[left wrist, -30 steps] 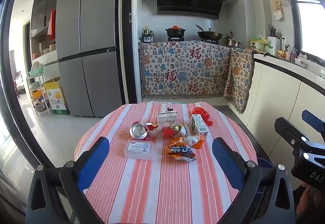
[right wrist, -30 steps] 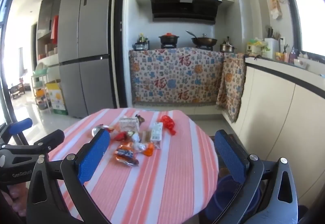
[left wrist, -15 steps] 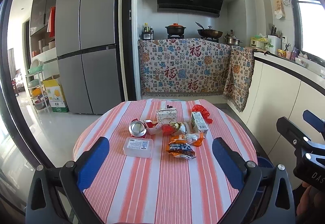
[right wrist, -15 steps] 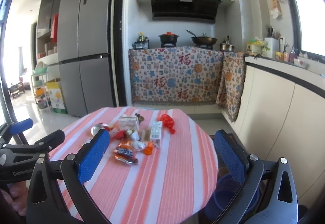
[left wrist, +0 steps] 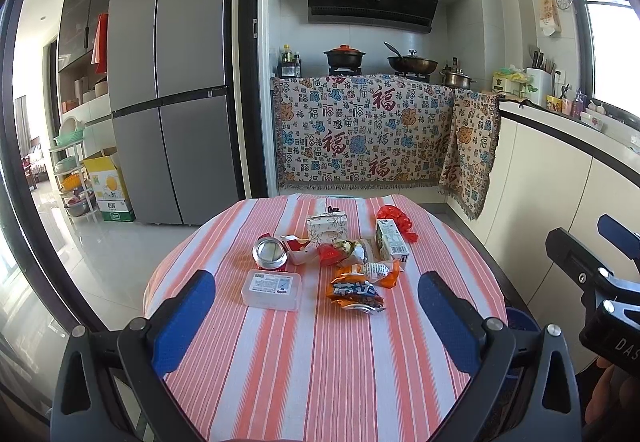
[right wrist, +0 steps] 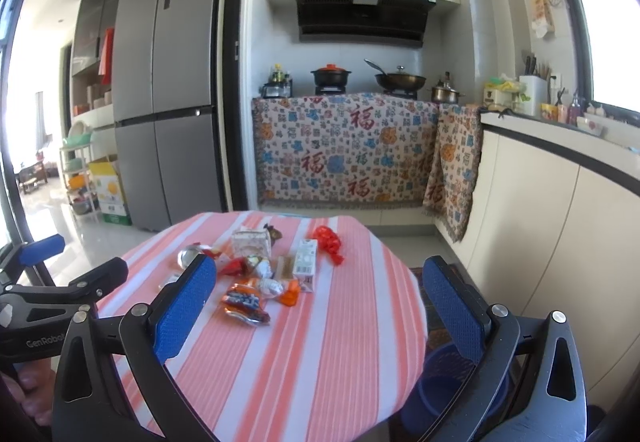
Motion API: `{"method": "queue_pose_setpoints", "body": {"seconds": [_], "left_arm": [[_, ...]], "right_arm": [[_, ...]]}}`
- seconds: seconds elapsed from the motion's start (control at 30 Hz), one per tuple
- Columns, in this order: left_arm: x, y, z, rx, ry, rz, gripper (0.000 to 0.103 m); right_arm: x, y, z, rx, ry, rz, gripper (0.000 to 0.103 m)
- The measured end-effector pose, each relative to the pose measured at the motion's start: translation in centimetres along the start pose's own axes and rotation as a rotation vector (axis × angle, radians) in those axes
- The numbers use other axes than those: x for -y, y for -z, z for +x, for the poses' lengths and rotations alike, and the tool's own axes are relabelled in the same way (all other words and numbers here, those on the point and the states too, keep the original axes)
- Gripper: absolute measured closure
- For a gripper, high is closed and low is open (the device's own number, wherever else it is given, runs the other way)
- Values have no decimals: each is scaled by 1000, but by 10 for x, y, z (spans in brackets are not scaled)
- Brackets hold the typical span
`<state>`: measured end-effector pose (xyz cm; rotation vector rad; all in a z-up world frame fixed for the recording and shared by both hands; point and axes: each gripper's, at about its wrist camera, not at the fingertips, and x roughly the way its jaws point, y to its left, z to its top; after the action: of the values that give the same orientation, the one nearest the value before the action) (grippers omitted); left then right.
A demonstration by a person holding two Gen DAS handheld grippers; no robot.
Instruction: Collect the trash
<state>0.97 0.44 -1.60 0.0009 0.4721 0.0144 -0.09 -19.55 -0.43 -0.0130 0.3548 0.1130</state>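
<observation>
Left tongs spread, hovering over striped worktop. Right tongs spread, holding nothing. Trash pile mid-worktop, apart from both. Clear plastic box plain in left view only; blue bin beside worktop clearer in right view.

A round desk stood under a red-and-white striped cloth. Litter lay clustered toward its far half: a clear plastic box nearest, a crushed can just behind it, an orange snack wrapper to the box's right, a small milk carton, a patterned paper box farther back, and a red crumpled wrapper near the far edge.
</observation>
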Motion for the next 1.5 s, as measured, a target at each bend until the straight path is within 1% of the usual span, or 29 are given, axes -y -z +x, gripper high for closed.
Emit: {"method": "queue_pose_setpoints", "body": {"seconds": [0.07, 0.1, 0.13, 1.5], "left_arm": [[0, 0, 0, 0, 0, 1, 0], [0, 0, 0, -1, 0, 0, 0], [0, 0, 0, -1, 0, 0, 0], [2, -2, -1, -4, -1, 2, 0]], "right_arm": [[1, 1, -1, 1, 0, 0, 0], [-4, -7, 1, -2, 0, 0, 0], [-4, -7, 1, -2, 1, 0, 0], [4, -6, -5, -4, 12, -6, 0]]}}
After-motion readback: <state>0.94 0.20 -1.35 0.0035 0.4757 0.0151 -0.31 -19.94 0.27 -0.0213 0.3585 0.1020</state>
